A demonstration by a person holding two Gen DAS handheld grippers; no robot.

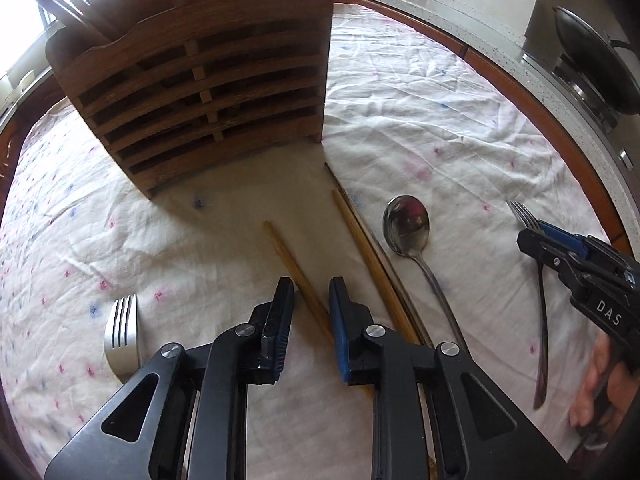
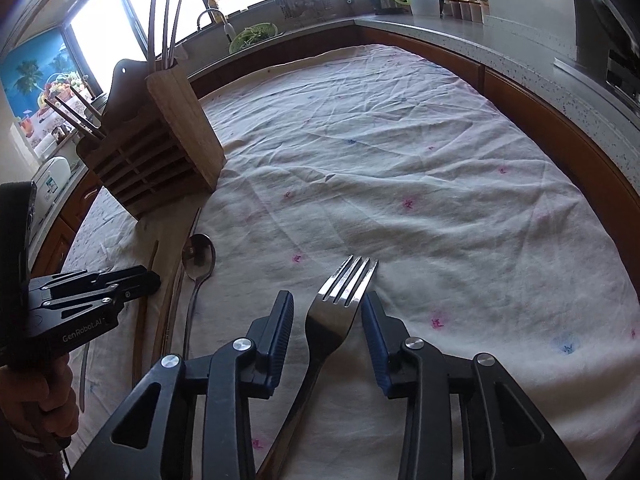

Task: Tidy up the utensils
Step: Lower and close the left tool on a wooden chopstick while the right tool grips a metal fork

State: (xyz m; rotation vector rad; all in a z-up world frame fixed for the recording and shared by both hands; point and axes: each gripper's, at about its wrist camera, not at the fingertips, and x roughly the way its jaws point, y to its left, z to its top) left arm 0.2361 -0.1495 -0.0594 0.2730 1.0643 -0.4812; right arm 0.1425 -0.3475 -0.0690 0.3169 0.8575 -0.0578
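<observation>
Between right gripper [image 2: 326, 312] pads: fork [image 2: 334, 312], tines pointing away

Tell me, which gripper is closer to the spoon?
Left. The left gripper sits just left of the spoon, straddling a chopstick, with two more chopsticks between. The right gripper is further right, straddling a fork.
</observation>
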